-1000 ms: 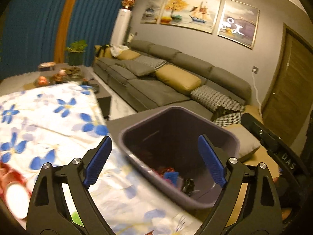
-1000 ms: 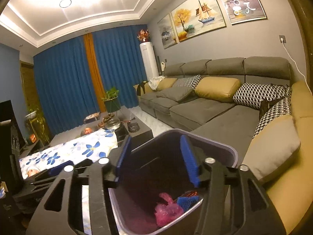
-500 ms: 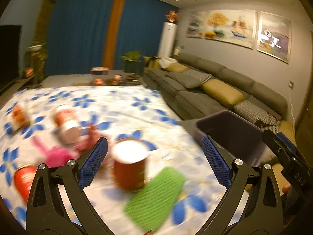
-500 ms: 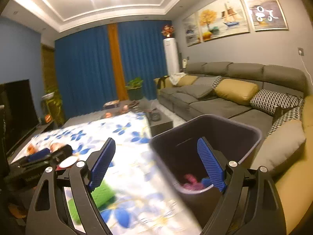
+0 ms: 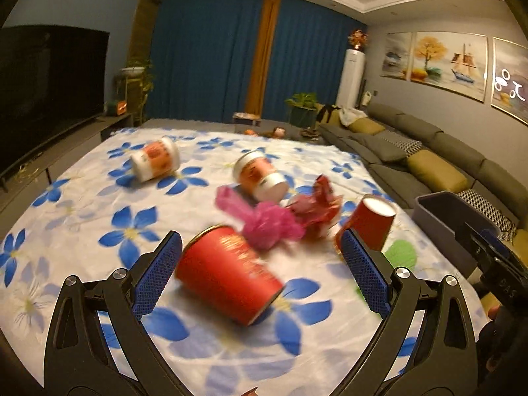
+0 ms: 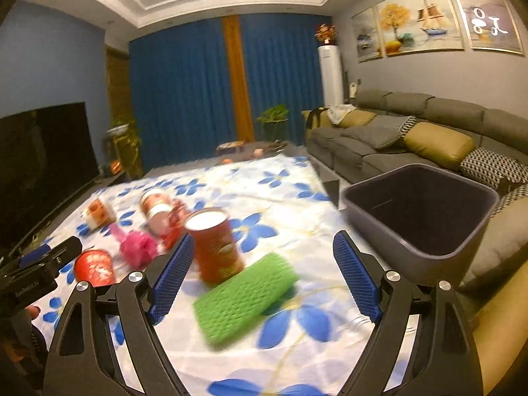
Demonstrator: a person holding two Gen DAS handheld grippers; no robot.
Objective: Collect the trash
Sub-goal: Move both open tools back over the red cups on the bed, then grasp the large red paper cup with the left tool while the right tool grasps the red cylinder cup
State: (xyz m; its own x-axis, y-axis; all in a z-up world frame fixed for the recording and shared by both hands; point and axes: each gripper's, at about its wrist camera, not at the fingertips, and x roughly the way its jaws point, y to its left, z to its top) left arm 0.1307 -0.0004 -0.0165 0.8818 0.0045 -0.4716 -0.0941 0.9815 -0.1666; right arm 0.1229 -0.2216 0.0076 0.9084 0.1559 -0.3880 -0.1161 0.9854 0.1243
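Note:
My left gripper [image 5: 260, 275] is open and empty over a red paper cup [image 5: 227, 274] lying on its side on the flowered tablecloth [image 5: 82, 217]. Beyond it lie a pink plastic bag [image 5: 264, 221], a red wrapper [image 5: 316, 204], an upright red cup [image 5: 369, 224] and two orange-white cups [image 5: 155, 158] [image 5: 260, 175]. My right gripper [image 6: 264, 274] is open and empty over a green foam net [image 6: 244, 293], next to the upright red cup [image 6: 214, 244]. The dark trash bin [image 6: 425, 211] stands at the table's right edge.
A grey sofa with cushions [image 6: 412, 132] runs along the right wall behind the bin. A TV [image 5: 43, 89] stands at the left. A low table with plants and small items [image 5: 274, 125] lies beyond the far end of the cloth.
Both grippers swung left from above the bin to over the table. The right gripper's jaws opened wider. The trash on the cloth came into view.

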